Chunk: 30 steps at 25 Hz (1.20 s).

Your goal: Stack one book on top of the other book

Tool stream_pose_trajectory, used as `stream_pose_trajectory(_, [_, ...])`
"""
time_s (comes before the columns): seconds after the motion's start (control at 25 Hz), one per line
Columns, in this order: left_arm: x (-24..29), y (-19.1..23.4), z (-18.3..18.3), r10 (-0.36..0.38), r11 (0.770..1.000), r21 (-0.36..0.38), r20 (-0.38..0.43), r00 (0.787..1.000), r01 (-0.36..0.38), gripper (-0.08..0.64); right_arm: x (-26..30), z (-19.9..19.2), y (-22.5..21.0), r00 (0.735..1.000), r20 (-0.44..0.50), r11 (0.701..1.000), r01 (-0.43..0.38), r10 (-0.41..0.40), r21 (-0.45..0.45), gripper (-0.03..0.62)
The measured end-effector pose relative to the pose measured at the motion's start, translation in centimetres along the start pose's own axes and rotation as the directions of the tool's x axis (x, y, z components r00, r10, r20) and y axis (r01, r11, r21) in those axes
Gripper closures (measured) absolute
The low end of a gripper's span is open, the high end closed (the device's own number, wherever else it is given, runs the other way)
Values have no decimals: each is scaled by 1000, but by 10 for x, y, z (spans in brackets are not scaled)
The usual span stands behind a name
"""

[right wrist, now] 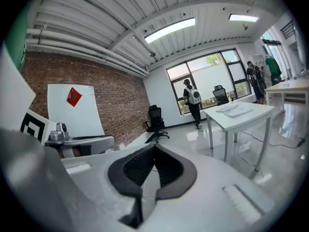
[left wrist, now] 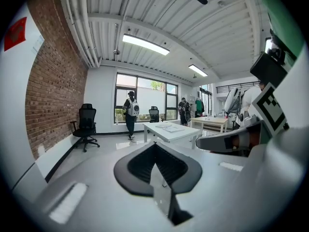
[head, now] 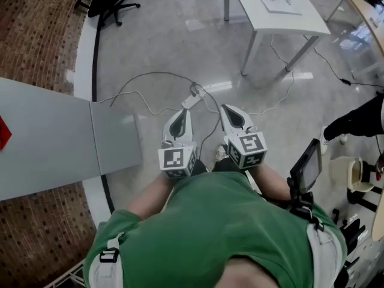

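Two thin, pale books (head: 281, 3), flat and apart, on white table (head: 273, 24)

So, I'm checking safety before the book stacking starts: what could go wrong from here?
Cables and a power strip lie on the floor just ahead of the person's shoe: a trip risk. The left gripper and right gripper are both shut and empty, so reaching the white table without opening the jaws could shove whatever lies there.
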<state>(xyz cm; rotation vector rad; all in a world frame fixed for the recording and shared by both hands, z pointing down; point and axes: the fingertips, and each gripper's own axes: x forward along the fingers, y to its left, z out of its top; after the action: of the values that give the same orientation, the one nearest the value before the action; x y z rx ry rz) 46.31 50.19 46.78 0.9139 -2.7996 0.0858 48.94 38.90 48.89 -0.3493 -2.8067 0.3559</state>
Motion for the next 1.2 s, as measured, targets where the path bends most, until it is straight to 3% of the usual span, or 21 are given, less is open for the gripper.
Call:
stream_pose_trajectory(0.44, [30, 15, 20, -2, 1000, 1, 46, 999, 2, 553, 38, 19, -8, 999, 1, 999, -42, 42, -5, 589])
stream_pose_trajectory(0.84, [108, 54, 36, -72, 996, -44, 85, 994, 76, 554, 105, 54, -26, 999, -11, 999, 33, -34, -25, 589])
stream_pose_trajectory(1.2, [180, 132, 59, -124, 989, -61, 117, 985, 132, 553, 200, 92, -24, 995, 1, 994, 99, -99, -43, 589])
